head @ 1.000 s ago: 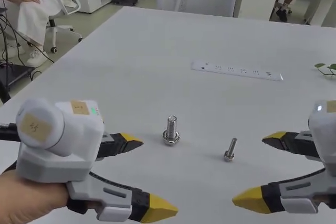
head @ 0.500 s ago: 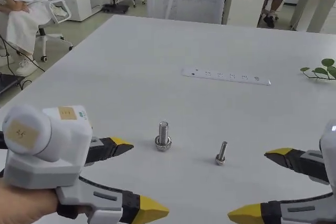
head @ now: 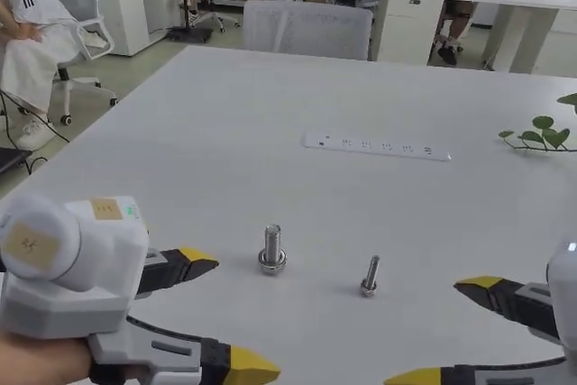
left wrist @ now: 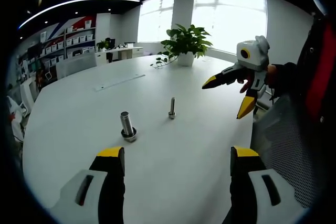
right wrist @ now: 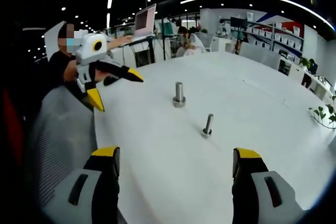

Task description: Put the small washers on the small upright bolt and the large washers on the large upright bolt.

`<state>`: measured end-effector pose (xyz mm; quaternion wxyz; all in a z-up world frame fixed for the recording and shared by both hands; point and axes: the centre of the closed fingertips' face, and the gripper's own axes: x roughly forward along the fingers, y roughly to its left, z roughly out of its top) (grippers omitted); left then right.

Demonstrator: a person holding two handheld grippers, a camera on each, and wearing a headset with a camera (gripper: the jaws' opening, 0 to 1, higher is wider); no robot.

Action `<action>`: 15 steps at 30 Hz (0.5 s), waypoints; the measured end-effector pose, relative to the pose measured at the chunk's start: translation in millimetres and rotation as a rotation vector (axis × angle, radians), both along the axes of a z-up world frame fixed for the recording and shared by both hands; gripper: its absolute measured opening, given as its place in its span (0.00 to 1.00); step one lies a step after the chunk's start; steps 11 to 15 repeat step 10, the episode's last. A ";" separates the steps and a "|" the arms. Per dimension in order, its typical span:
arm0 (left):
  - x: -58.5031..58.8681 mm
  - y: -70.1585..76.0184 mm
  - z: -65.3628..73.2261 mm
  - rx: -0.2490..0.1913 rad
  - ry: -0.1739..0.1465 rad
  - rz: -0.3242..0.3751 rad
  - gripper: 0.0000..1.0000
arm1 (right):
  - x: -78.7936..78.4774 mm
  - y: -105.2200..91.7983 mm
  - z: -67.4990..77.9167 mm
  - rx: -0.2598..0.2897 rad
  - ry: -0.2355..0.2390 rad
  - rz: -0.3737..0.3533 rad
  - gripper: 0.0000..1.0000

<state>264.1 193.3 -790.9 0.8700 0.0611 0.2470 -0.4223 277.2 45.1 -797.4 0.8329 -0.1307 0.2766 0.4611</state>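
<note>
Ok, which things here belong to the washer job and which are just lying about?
Job: large upright bolt, small upright bolt, left tool, right tool, both open.
Lying about: power strip, plant sprig, chair.

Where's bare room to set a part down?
Widest: bare white tabletop between the white power strip and the large upright steel bolt. Narrower gap between that and the small upright steel bolt. Crowded near edge: open left gripper, open right gripper.

Large bolt (head: 273,251) left of small bolt (head: 370,276) on table (head: 270,132), power strip (head: 376,146) behind
</note>
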 end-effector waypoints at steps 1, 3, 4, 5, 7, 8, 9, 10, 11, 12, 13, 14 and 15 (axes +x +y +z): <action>0.1 0.3 0.1 -0.001 0.000 0.001 0.83 | -0.1 0.8 0.9 0.001 -0.002 0.000 0.90; 0.2 1.2 -0.2 -0.002 0.002 0.005 0.82 | -0.3 1.6 2.1 0.002 -0.006 0.001 0.90; 0.2 2.1 -0.4 -0.004 0.002 0.006 0.82 | -0.5 1.7 2.2 0.001 -0.006 0.002 0.90; 0.0 2.3 -0.5 -0.004 0.003 0.005 0.82 | -0.4 1.7 2.2 0.000 -0.007 0.001 0.90; -0.6 1.9 -0.2 -0.004 0.003 0.004 0.82 | -0.5 1.6 2.5 -0.003 -0.008 0.000 0.90; -0.7 1.9 -0.1 -0.004 0.003 0.003 0.82 | -0.4 1.4 2.9 -0.004 -0.010 -0.002 0.90; -0.9 1.7 0.1 -0.007 0.003 0.002 0.82 | -0.4 1.3 3.0 -0.004 -0.010 -0.002 0.90; -1.0 1.8 0.0 -0.006 0.004 0.002 0.82 | -0.8 1.3 3.1 -0.005 -0.009 -0.003 0.90; -1.0 1.8 0.0 -0.006 0.004 0.002 0.82 | -0.8 1.3 3.1 -0.005 -0.009 -0.003 0.90; -1.0 1.8 0.0 -0.006 0.004 0.002 0.82 | -0.8 1.3 3.1 -0.005 -0.009 -0.003 0.90; -1.0 1.8 0.0 -0.006 0.004 0.002 0.82 | -0.8 1.3 3.1 -0.005 -0.009 -0.003 0.90; -1.0 1.8 0.0 -0.006 0.004 0.002 0.82 | -0.8 1.3 3.1 -0.005 -0.009 -0.003 0.90; -1.0 1.8 0.0 -0.006 0.004 0.002 0.82 | -0.8 1.3 3.1 -0.005 -0.009 -0.003 0.90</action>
